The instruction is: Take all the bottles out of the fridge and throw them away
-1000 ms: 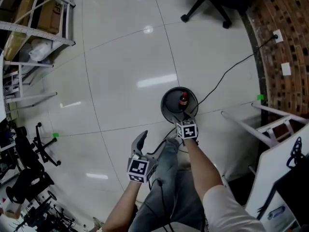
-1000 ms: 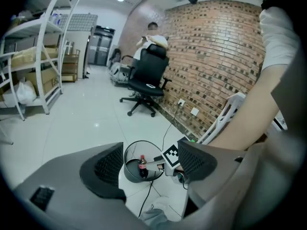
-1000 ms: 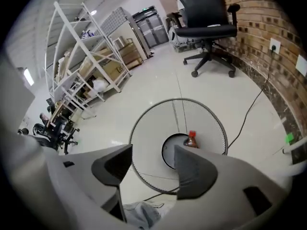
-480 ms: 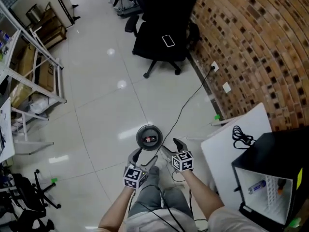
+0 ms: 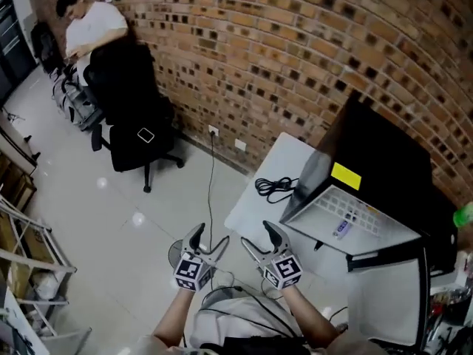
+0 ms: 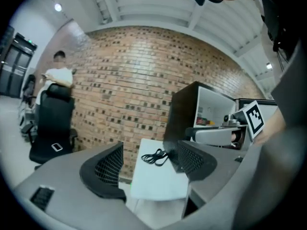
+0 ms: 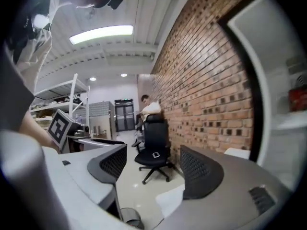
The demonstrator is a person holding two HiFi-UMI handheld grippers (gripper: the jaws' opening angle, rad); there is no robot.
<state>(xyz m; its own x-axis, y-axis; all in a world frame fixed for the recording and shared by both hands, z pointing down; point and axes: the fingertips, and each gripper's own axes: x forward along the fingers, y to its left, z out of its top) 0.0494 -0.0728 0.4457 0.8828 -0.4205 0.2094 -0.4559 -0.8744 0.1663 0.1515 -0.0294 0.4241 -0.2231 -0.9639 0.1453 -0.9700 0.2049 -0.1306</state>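
Note:
The black fridge (image 5: 384, 176) stands open on the right, and a small bottle (image 5: 341, 228) lies on its white shelf. Both grippers are raised side by side in front of me. My left gripper (image 5: 209, 237) is open and empty, its jaws (image 6: 148, 164) framing the white table and the fridge (image 6: 211, 109). My right gripper (image 5: 259, 237) has just been opening; its jaws (image 7: 153, 169) are apart with nothing between them. The round bin (image 5: 177, 254) shows on the floor behind the left gripper and below the right jaws as bin (image 7: 130, 218). A red item (image 7: 298, 99) sits on a fridge shelf.
A white table (image 5: 259, 198) with a coiled black cable (image 5: 275, 186) stands left of the fridge. The fridge door (image 5: 388, 294) hangs open towards me. A black office chair (image 5: 137, 135) and a seated person (image 5: 92, 24) are along the brick wall. Metal shelving (image 5: 26, 257) stands at the left.
The view has swung up from the floor and bin to the brick wall and fridge. Both grippers have risen from beside the bin, where a bottle lay. The right jaws have spread.

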